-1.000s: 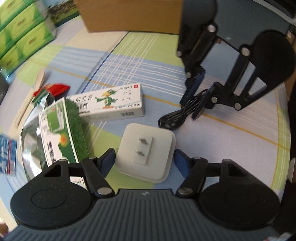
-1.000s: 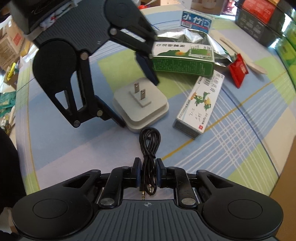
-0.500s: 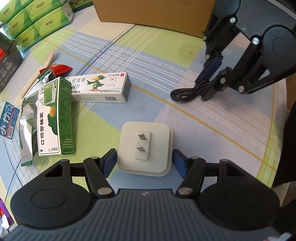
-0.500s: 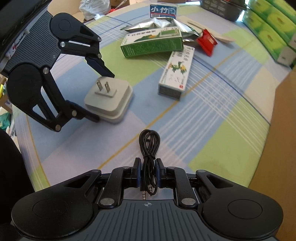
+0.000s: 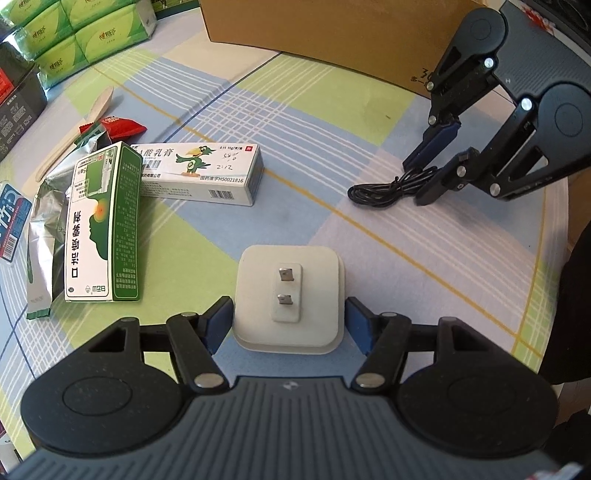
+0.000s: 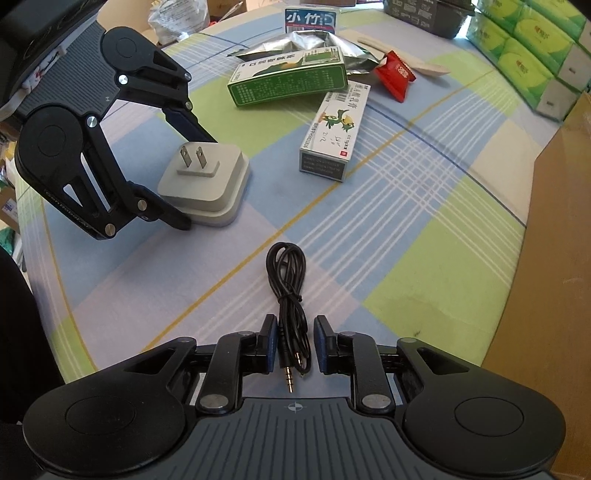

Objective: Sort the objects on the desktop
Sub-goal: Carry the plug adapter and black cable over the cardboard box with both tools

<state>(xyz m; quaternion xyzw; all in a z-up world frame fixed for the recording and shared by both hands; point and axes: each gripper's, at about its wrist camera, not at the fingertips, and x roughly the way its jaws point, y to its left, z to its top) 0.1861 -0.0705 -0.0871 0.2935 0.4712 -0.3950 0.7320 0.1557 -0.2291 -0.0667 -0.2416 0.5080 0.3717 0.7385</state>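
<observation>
A white plug-in charger (image 5: pixel 288 295) lies prongs-up on the checked tablecloth. My left gripper (image 5: pixel 290 317) is shut on it, one blue pad against each side. The right wrist view shows the same charger (image 6: pixel 207 184) between those fingers, its base on the cloth. A coiled black audio cable (image 6: pixel 286 266) lies on the cloth between the pads of my right gripper (image 6: pixel 295 339), which is open with a gap on each side. In the left wrist view the cable (image 5: pixel 373 192) trails left from the right gripper (image 5: pixel 415 181).
A white ointment box (image 5: pixel 207 173) and a green medicine box (image 5: pixel 103 225) lie left of the charger, over a foil pouch (image 5: pixel 40 229). Nearby are a red sachet (image 5: pixel 118 127) and a wooden spoon (image 5: pixel 92 118). A cardboard box (image 5: pixel 332 33) and green tissue packs (image 5: pixel 92 29) line the far edge.
The right gripper carried the cable away from the boxes, then opened and let it go on the cloth. The left gripper moved the charger away from the green box.
</observation>
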